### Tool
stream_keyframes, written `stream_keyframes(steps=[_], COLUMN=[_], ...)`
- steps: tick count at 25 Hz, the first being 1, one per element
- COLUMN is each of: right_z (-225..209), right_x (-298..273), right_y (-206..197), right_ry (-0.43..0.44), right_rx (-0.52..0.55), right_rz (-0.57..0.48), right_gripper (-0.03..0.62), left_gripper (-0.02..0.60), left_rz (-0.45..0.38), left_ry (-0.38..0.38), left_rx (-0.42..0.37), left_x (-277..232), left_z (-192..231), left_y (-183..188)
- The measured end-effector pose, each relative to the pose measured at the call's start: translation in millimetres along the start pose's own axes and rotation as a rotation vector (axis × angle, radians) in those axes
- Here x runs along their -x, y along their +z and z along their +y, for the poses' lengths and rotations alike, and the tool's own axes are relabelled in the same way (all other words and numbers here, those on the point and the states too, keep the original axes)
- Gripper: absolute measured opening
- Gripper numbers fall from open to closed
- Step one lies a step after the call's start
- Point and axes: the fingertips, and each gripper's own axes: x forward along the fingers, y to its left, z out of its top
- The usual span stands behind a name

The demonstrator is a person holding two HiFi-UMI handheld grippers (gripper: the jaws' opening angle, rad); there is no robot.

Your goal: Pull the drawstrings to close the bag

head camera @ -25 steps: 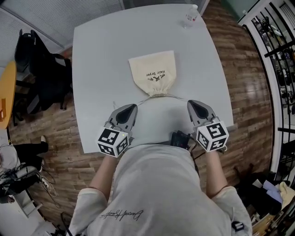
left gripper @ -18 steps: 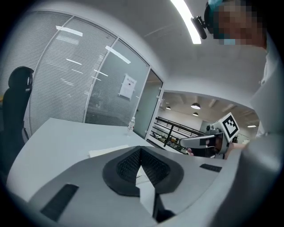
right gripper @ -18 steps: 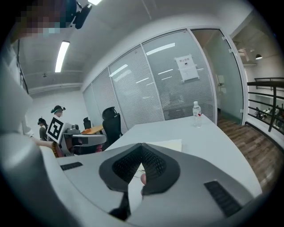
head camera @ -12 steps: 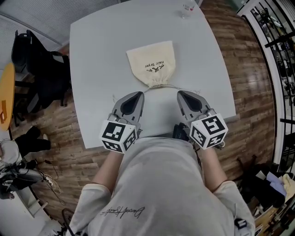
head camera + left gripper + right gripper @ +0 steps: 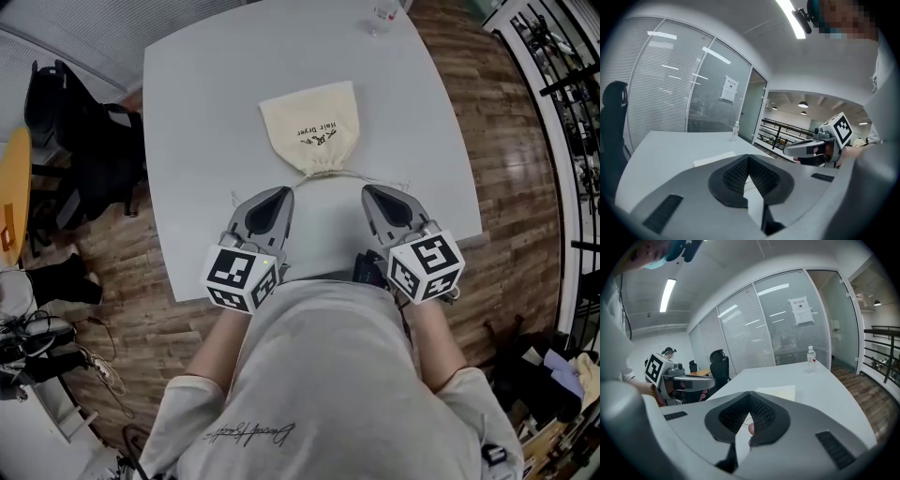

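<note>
Inward, left claw (image 5: 278, 193), right claw (image 5: 368, 191) point toward bag (image 5: 313, 127).

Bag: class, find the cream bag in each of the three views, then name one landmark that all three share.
Head view: bag in the upper centre of the picture.
Left gripper view: bag left of centre, a pale flat shape just above the jaws.
Right gripper view: bag near the centre, just above the jaws.
Shared landmark: water bottle, beyond the bag in every view.
</note>
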Motion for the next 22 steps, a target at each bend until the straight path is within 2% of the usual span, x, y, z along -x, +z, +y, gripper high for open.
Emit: stream_keyframes(steps=[22], right_z=[13.4], right_x=[3.9], right_y=[-17.0], right_ry=[0.013], right_rx=[-0.007], right_rz=[0.038], right_gripper=[0.021], left_gripper=[0.011], left_rz=[0.057], left_ry=[-0.022], left_rx=[-0.015], left_x=[13.9], left_z=[-4.9], left_y=[-14.3])
